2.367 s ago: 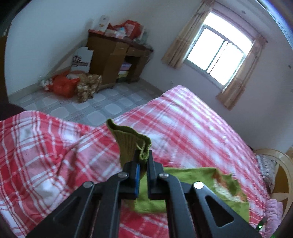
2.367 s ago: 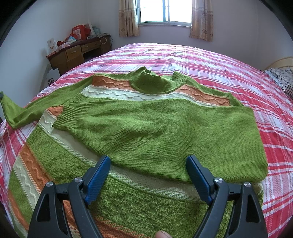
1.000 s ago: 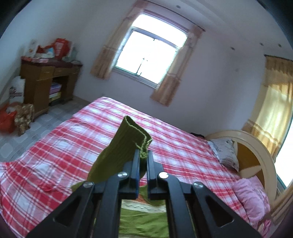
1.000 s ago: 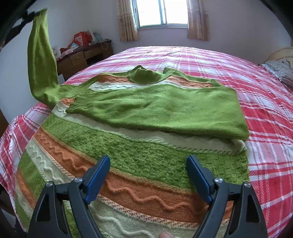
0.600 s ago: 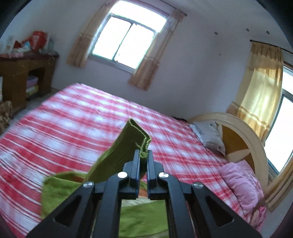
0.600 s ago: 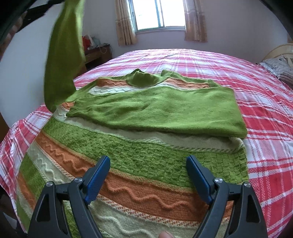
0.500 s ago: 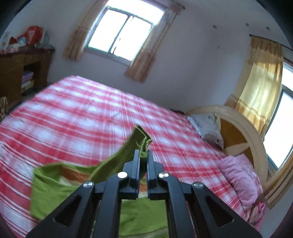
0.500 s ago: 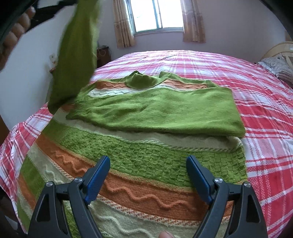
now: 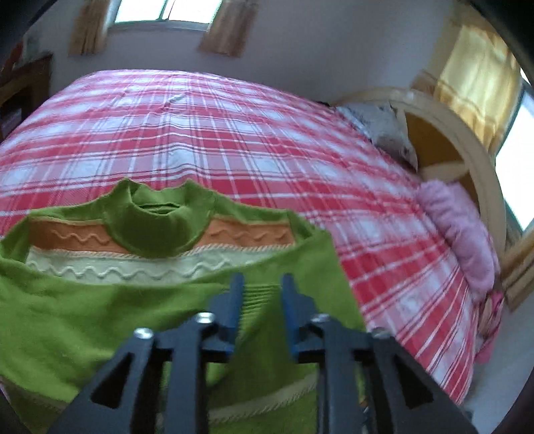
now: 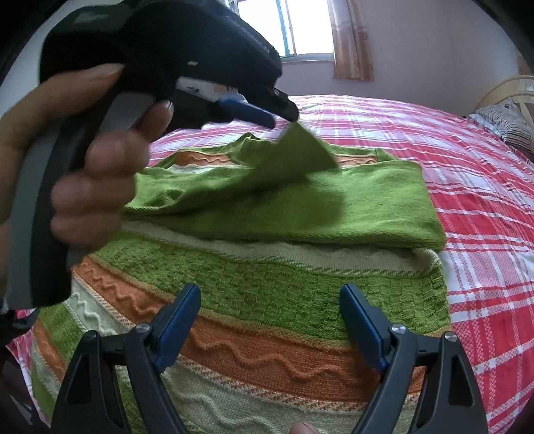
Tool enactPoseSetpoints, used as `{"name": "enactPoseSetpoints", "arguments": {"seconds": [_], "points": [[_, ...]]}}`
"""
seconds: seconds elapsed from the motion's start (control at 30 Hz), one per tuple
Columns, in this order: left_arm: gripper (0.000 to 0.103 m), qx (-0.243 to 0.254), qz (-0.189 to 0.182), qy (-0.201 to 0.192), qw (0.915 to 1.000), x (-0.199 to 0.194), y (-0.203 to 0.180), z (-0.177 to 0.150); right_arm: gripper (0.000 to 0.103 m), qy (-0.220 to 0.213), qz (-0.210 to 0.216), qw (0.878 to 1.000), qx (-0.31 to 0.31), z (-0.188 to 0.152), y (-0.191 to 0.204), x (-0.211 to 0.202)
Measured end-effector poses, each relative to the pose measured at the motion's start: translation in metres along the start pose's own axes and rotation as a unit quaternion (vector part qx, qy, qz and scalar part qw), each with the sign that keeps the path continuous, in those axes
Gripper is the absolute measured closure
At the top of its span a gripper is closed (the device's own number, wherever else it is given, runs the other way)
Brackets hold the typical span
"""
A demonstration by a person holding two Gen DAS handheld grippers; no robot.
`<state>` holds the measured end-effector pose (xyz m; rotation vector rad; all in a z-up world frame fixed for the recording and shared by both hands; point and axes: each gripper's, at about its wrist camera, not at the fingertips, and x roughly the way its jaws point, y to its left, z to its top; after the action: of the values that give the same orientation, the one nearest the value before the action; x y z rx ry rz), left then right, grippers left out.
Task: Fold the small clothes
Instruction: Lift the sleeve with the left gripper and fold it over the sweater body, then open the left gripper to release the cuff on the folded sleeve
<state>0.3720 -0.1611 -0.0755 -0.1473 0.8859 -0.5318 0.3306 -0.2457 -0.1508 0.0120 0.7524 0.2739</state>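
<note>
As laid, sweater (image 10: 267, 283) collar toward window.

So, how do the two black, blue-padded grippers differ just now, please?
The left gripper has just been opening to a narrow gap, the green ribbed sleeve cuff between its jaws; the right gripper is spread wide around nothing. The left gripper is above the folded green sleeves, the right gripper above the lower bands of the striped knitted sweater. Both point down at the sweater.

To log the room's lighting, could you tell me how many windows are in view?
2: the far window beyond the bed, the side window beside the headboard. Others may be hidden.
</note>
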Motion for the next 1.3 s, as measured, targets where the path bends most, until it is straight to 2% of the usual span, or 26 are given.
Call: {"name": "enactPoseSetpoints", "arguments": {"seconds": [0.03, 0.07, 0.13, 0.23, 0.3, 0.37, 0.4, 0.43, 0.47, 0.53, 0.63, 0.7, 0.77, 0.87, 1.0, 1.13, 1.17, 1.3], "points": [[0.049, 0.007, 0.006, -0.007, 0.9999, -0.007, 0.002, -0.003, 0.017, 0.0, 0.001, 1.0, 0.001, 0.0, 0.0, 0.0], [0.037, 0.019, 0.012, -0.021, 0.9995, -0.022, 0.006, -0.008, 0.017, 0.0, 0.001, 1.0, 0.001, 0.0, 0.0, 0.0], [0.029, 0.027, 0.027, -0.045, 0.9982, -0.043, 0.02, -0.018, 0.017, 0.0, 0.001, 1.0, 0.001, -0.001, 0.0, 0.0], [0.026, 0.022, 0.083, -0.057, 0.9947, -0.071, 0.058, -0.036, 0.017, 0.0, 0.001, 1.0, 0.001, 0.0, 0.0, 0.0], [0.025, 0.022, 0.14, -0.058, 0.9882, -0.084, 0.086, -0.054, 0.017, 0.001, 0.001, 1.0, 0.002, -0.001, -0.001, 0.0], [0.018, 0.016, 0.219, -0.043, 0.9747, -0.096, 0.123, -0.079, 0.017, 0.001, 0.001, 1.0, 0.002, -0.001, -0.001, 0.0], [0.018, 0.01, 0.247, -0.034, 0.9683, -0.097, 0.137, -0.087, 0.017, 0.002, 0.001, 1.0, 0.002, -0.001, -0.001, 0.001], [0.018, 0.0, 0.272, -0.021, 0.9622, -0.099, 0.152, -0.096, 0.017, 0.003, 0.0, 1.0, 0.001, 0.0, -0.001, 0.002], [0.018, -0.01, 0.28, -0.011, 0.9599, -0.099, 0.163, -0.101, 0.017, 0.004, -0.003, 1.0, 0.0, 0.0, -0.001, 0.002], [0.018, -0.043, 0.279, 0.017, 0.9593, -0.095, 0.189, -0.109, 0.017, 0.007, -0.008, 1.0, -0.004, 0.0, 0.001, 0.003], [0.016, -0.079, 0.252, -0.001, 0.9646, -0.092, 0.202, -0.109, 0.017, 0.012, -0.016, 1.0, -0.009, 0.0, 0.005, 0.006], [0.015, -0.078, 0.263, -0.008, 0.9616, -0.088, 0.201, -0.103, 0.017, 0.014, -0.019, 1.0, -0.011, 0.0, 0.005, 0.006], [0.007, -0.096, 0.26, -0.02, 0.9605, -0.085, 0.207, -0.098, 0.017, 0.015, -0.013, 1.0, -0.007, 0.002, 0.004, 0.006], [0.003, -0.107, 0.266, -0.024, 0.9576, -0.079, 0.213, -0.099, 0.018, 0.017, 0.01, 1.0, 0.017, 0.01, -0.004, -0.002], [0.003, -0.126, 0.263, -0.049, 0.9554, -0.092, 0.218, -0.109, 0.024, -0.01, 0.007, 1.0, 0.022, 0.034, -0.008, -0.022], [0.0, -0.129, 0.267, -0.05, 0.9538, -0.092, 0.219, -0.109, 0.033, -0.001, -0.02, 1.0, 0.023, 0.065, -0.016, -0.012], [0.0, -0.127, 0.267, -0.046, 0.954, -0.09, 0.219, -0.109, 0.034, 0.005, -0.033, 0.999, 0.024, 0.074, -0.019, -0.002], [0.0, -0.123, 0.271, -0.039, 0.9539, -0.087, 0.219, -0.109, 0.047, 0.061, -0.037, 0.997, 0.041, 0.087, -0.03, 0.041]]}}
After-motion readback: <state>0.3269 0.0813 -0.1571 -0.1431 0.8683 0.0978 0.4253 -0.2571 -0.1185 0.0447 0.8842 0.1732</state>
